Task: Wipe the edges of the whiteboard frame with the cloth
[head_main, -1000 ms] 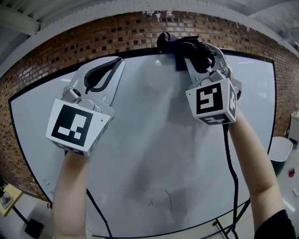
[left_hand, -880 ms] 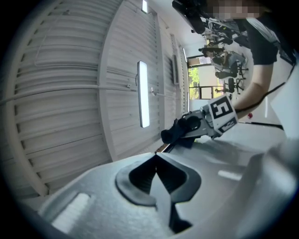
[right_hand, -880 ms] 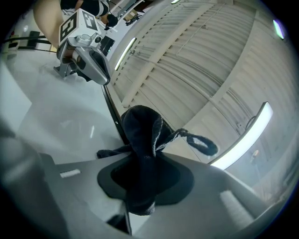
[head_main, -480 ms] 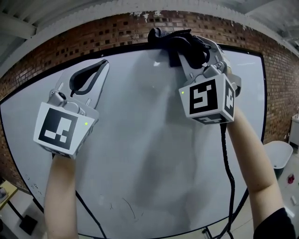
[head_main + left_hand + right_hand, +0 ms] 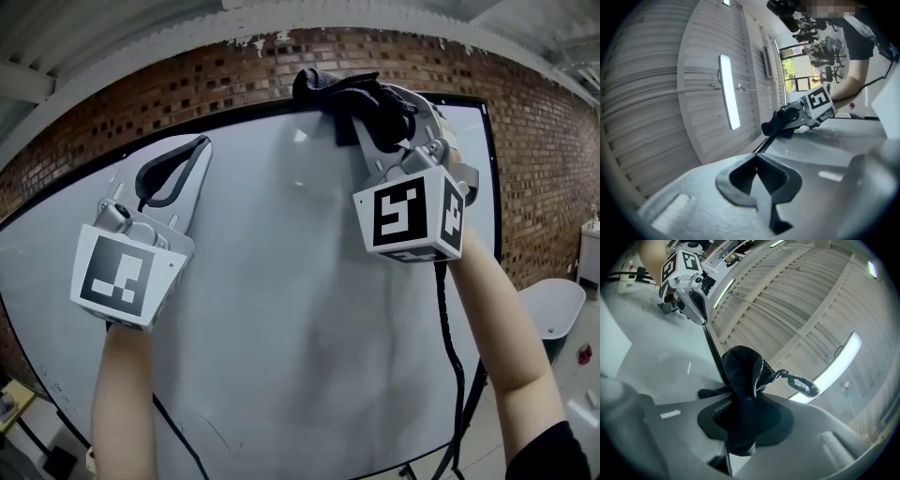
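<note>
We are at the wiping step itself, working along the top of the whiteboard (image 5: 281, 309). Our right gripper (image 5: 745, 420) is clamped on the dark cloth (image 5: 352, 94), which bunches out past the jaw tips. The bunch sits right on the black top edge of the frame (image 5: 244, 116), somewhat right of the board's middle. In the right gripper view the cloth fills the space between the jaws, and a loose hemmed corner sticks out towards the ceiling. The thin black frame runs away behind it towards the other gripper.

Our left gripper (image 5: 195, 148) is over to the left, on the white face of the board just below the top edge and well apart from the cloth. Its jaws meet at the tips with nothing between them. It seems only to steady us against the board, though we cannot tell whether it actually touches the surface.

We judge the task partly done at most. The top right corner lies a short way to the right, and the right side runs down from there. From these views we cannot say which stretches are already clean.

The next move, as we see it, calls for sliding the cloth sideways along the top edge. We would keep it pressed over the rim so it does not slip onto the white face or off the far side.
</note>
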Demonstrator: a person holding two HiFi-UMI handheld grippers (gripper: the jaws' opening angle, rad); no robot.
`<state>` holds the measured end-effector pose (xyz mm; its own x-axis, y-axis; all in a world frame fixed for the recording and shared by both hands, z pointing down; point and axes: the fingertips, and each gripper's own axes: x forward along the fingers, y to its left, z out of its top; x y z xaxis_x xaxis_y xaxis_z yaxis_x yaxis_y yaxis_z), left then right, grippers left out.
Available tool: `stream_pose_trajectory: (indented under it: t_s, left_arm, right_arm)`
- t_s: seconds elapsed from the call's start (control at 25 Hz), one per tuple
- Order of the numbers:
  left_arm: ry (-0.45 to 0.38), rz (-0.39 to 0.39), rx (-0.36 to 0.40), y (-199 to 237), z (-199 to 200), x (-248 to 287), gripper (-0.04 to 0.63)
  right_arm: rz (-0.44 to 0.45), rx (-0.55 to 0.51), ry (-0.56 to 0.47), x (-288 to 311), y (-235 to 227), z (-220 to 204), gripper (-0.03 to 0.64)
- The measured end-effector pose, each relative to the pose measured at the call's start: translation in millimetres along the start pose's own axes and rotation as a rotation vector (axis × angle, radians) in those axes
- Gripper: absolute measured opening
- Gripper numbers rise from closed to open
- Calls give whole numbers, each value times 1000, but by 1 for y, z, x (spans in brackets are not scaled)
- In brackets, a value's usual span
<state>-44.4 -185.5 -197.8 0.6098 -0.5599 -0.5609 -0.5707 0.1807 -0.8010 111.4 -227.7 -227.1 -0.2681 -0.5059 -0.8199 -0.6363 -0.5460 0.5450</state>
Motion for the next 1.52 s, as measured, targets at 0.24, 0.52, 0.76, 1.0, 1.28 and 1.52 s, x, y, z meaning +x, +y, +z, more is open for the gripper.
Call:
stream_pose_trajectory:
  t_s: [0.24, 0.52, 0.76, 1.0, 1.28, 1.52]
  left_arm:
    - [6, -8, -6, -19, 12, 22, 3]
    - [19, 0, 8, -37, 26, 44, 3]
    - [25, -1, -7, -54, 36, 58, 3]
    - [8, -9, -15, -79, 49, 82, 3]
    - [-52, -40, -53, -118, 75, 121, 3]
    - [-108, -79, -95, -142, 106, 149, 3]
  right_arm:
    - [3, -28, 34, -7, -24, -35, 83]
    - [1, -35, 83, -16, -55, -83, 83]
    - [-14, -54, 115, -27, -77, -116, 83]
    - [-33, -54, 140, -35, -96, -148, 83]
    - [-46, -59, 140, -46, -105, -172, 83]
    - [-44, -73, 173, -53, -116, -187, 83]
